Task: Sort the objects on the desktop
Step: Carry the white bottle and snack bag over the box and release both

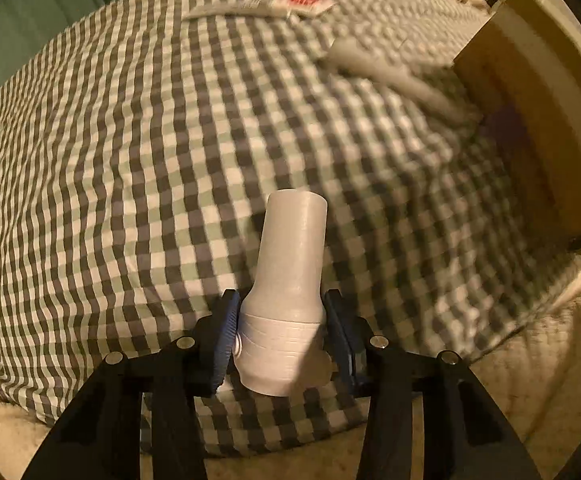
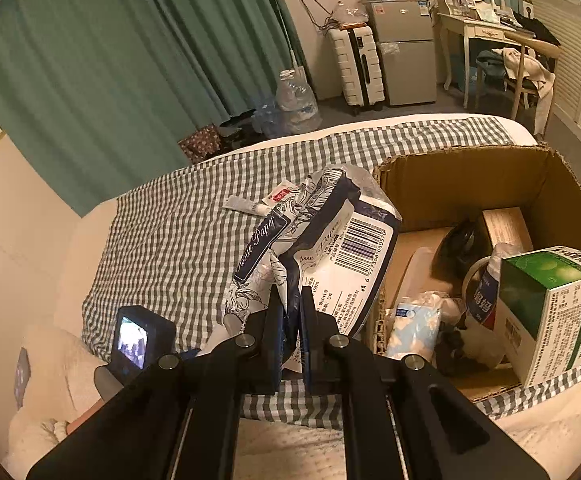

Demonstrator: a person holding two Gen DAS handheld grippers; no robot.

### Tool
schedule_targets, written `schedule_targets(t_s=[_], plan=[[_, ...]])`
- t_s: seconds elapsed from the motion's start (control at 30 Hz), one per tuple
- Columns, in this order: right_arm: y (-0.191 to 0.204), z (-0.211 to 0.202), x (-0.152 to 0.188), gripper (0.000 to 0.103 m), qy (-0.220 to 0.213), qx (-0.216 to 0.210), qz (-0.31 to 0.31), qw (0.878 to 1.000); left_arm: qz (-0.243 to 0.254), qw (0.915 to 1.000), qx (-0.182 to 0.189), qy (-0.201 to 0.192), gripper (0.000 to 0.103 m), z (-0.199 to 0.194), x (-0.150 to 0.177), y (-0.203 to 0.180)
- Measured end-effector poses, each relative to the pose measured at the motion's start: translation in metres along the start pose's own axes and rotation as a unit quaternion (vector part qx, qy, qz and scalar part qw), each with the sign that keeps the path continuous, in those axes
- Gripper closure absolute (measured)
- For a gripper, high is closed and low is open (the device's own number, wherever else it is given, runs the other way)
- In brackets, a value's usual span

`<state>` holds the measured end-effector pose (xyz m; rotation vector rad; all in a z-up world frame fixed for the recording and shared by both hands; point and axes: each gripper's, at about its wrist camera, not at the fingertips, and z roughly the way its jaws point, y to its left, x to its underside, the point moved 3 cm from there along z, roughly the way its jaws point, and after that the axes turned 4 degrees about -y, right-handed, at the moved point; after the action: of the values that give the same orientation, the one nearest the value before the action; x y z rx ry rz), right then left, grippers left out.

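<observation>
A white plastic bottle (image 1: 290, 264) lies on the checked cloth (image 1: 130, 160), its narrow end pointing away from the camera. My left gripper (image 1: 281, 300) points down at it, and both blue pads press on the bottle's wide ribbed end. In the right wrist view, my right gripper (image 2: 290, 296) is shut on a crumpled blue-and-white tissue paper pack (image 2: 330, 232). It holds the pack above the cloth, right beside the left wall of an open cardboard box (image 2: 470, 172).
The box holds a green-and-white carton (image 2: 550, 312), a small brown box (image 2: 506, 224), a light blue packet (image 2: 410, 320) and other items. A tube (image 2: 242, 204) and a red-printed sachet (image 2: 278, 194) lie further back on the cloth. A blurred pale object (image 1: 390, 68) lies near the box (image 1: 530, 100).
</observation>
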<state>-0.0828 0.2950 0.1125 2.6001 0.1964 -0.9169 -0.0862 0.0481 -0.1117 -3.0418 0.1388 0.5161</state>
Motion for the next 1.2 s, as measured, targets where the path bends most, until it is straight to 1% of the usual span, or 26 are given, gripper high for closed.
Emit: schedule_targets(t_s=[0.07, 0.13, 0.17, 0.23, 0.3, 0.4, 0.47, 0.5, 0.57, 0.6, 0.63, 0.67, 0.7, 0.73, 0.77, 0.8, 0.83, 0.9, 0.93, 0.97, 1.0, 1.07, 1.1, 1.2], plan=[[-0.003, -0.005, -0.001, 0.097, 0.000, 0.002, 0.000, 1.000, 0.007, 0.9991, 0.011, -0.040, 0.059, -0.025, -0.007, -0.007], [-0.012, -0.014, -0.005, 0.097, -0.007, 0.005, 0.005, 1.000, 0.021, 0.9969, 0.014, -0.074, 0.059, -0.055, -0.017, -0.021], [-0.018, -0.020, -0.008, 0.097, -0.012, 0.005, 0.009, 1.000, 0.033, 0.9942, 0.020, -0.101, 0.059, -0.076, -0.024, -0.033], [-0.034, -0.035, -0.013, 0.097, -0.026, 0.009, 0.030, 0.999, 0.049, 0.9883, 0.044, -0.138, 0.059, -0.110, -0.038, -0.058], [-0.051, -0.049, -0.020, 0.097, -0.035, 0.015, 0.044, 0.998, 0.072, 0.9813, 0.075, -0.162, 0.059, -0.140, -0.053, -0.095], [-0.076, -0.060, -0.034, 0.097, -0.036, 0.038, 0.056, 0.997, 0.089, 0.9743, 0.106, -0.177, 0.059, -0.164, -0.068, -0.138], [-0.091, -0.063, -0.046, 0.097, -0.037, 0.060, 0.058, 0.996, 0.096, 0.9706, 0.125, -0.182, 0.059, -0.169, -0.079, -0.168], [-0.095, -0.064, -0.052, 0.097, -0.039, 0.068, 0.054, 0.995, 0.099, 0.9690, 0.129, -0.186, 0.059, -0.167, -0.086, -0.186], [-0.106, -0.064, -0.065, 0.095, -0.044, 0.075, 0.051, 0.995, 0.104, 0.9695, 0.132, -0.179, 0.059, -0.159, -0.092, -0.210], [-0.110, -0.063, -0.070, 0.095, -0.047, 0.081, 0.052, 0.994, 0.105, 0.9706, 0.131, -0.173, 0.059, -0.154, -0.091, -0.216], [-0.114, -0.061, -0.075, 0.087, -0.050, 0.089, 0.050, 0.993, 0.106, 0.9724, 0.126, -0.165, 0.055, -0.147, -0.095, -0.224], [-0.118, -0.059, -0.080, 0.057, -0.050, 0.100, 0.047, 0.993, 0.104, 0.9734, 0.126, -0.161, 0.051, -0.141, -0.097, -0.228], [-0.121, -0.057, -0.084, 0.040, -0.048, 0.116, 0.039, 0.991, 0.100, 0.9742, 0.129, -0.156, 0.033, -0.137, -0.099, -0.231], [-0.122, -0.057, -0.088, 0.023, -0.055, 0.128, 0.030, 0.990, 0.096, 0.9742, 0.131, -0.157, 0.014, -0.141, -0.100, -0.234], [-0.122, -0.060, -0.091, 0.023, -0.066, 0.136, 0.022, 0.988, 0.095, 0.9734, 0.128, -0.164, 0.010, -0.140, -0.101, -0.236], [-0.123, -0.063, -0.093, 0.023, -0.074, 0.132, 0.020, 0.988, 0.101, 0.9706, 0.121, -0.182, 0.008, -0.145, -0.099, -0.234], [-0.124, -0.067, -0.094, 0.023, -0.081, 0.121, 0.025, 0.989, 0.109, 0.9692, 0.110, -0.192, 0.008, -0.148, -0.097, -0.235], [-0.127, -0.073, -0.092, 0.023, -0.095, 0.104, 0.047, 0.989, 0.126, 0.9682, 0.052, -0.210, 0.008, -0.153, -0.092, -0.232], [-0.127, -0.077, -0.089, 0.023, -0.101, 0.098, 0.059, 0.988, 0.132, 0.9663, 0.027, -0.220, 0.008, -0.159, -0.089, -0.230], [-0.125, -0.080, -0.087, 0.023, -0.103, 0.092, 0.061, 0.989, 0.137, 0.9627, 0.003, -0.234, 0.008, -0.166, -0.086, -0.225], [-0.122, -0.082, -0.083, 0.023, -0.104, 0.087, 0.060, 0.989, 0.139, 0.9564, -0.023, -0.256, 0.006, -0.179, -0.079, -0.218], [-0.113, -0.090, -0.074, 0.023, -0.112, 0.082, 0.056, 0.989, 0.134, 0.9462, -0.060, -0.289, 0.000, -0.198, -0.068, -0.206], [-0.108, -0.094, -0.070, 0.023, -0.117, 0.082, 0.053, 0.988, 0.133, 0.9411, -0.074, -0.302, 0.000, -0.208, -0.061, -0.200], [-0.088, -0.105, -0.057, 0.023, -0.127, 0.087, 0.045, 0.987, 0.137, 0.9321, -0.105, -0.318, 0.000, -0.232, -0.041, -0.187]])
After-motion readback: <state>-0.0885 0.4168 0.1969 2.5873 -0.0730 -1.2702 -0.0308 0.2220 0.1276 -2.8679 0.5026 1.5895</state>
